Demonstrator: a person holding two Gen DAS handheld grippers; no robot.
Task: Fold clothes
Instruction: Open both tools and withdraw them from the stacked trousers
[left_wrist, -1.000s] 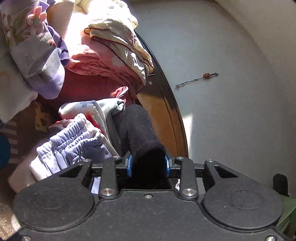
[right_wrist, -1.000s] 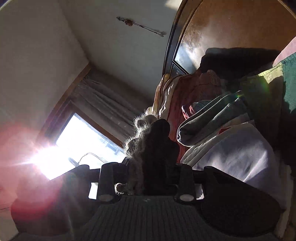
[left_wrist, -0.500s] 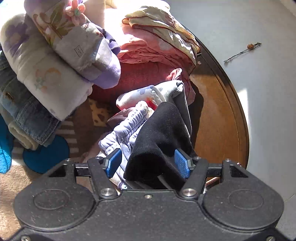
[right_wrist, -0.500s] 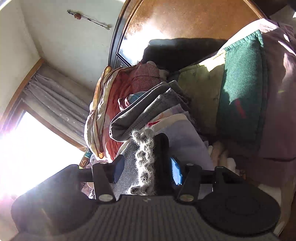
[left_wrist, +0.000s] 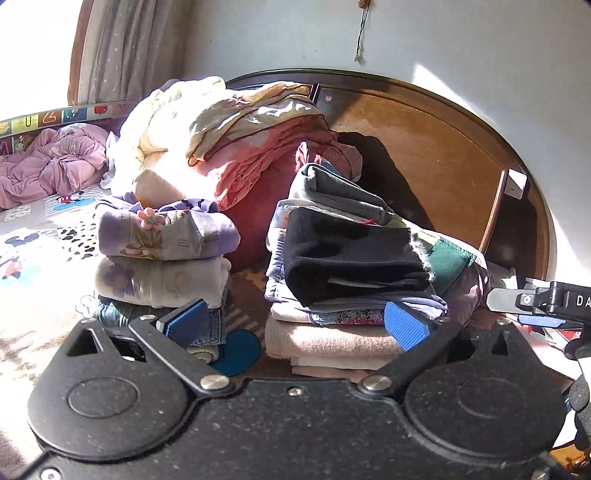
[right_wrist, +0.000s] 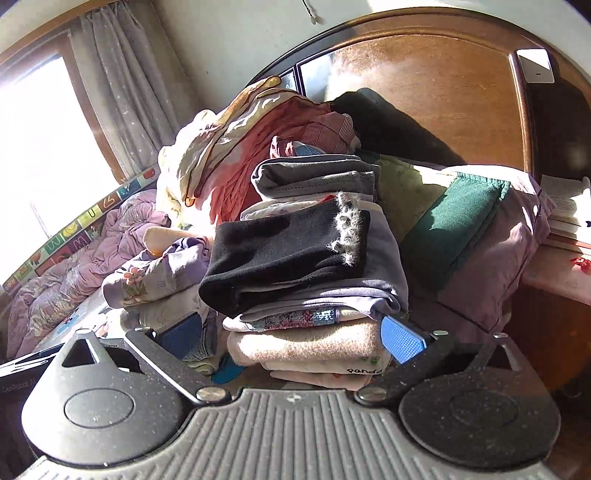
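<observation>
Gap (left_wrist: 245, 291) between 2 stacks — narrow

A folded black knit garment (left_wrist: 351, 254) with a fringe of pale grey fluff along its right edge lies on the near pile. Above it sits a folded charcoal-grey garment (right_wrist: 314, 177); below it come a lilac layer, a pink-and-blue floral strip (right_wrist: 295, 318) and a beige fleece piece (right_wrist: 306, 345). To the left, a lavender floral garment (left_wrist: 166, 232) tops a cream one. Far behind are salmon-pink bedding (left_wrist: 251, 155) and a brown wooden headboard (left_wrist: 436, 147). A dark green panel (right_wrist: 454, 225) shows to the right.
</observation>
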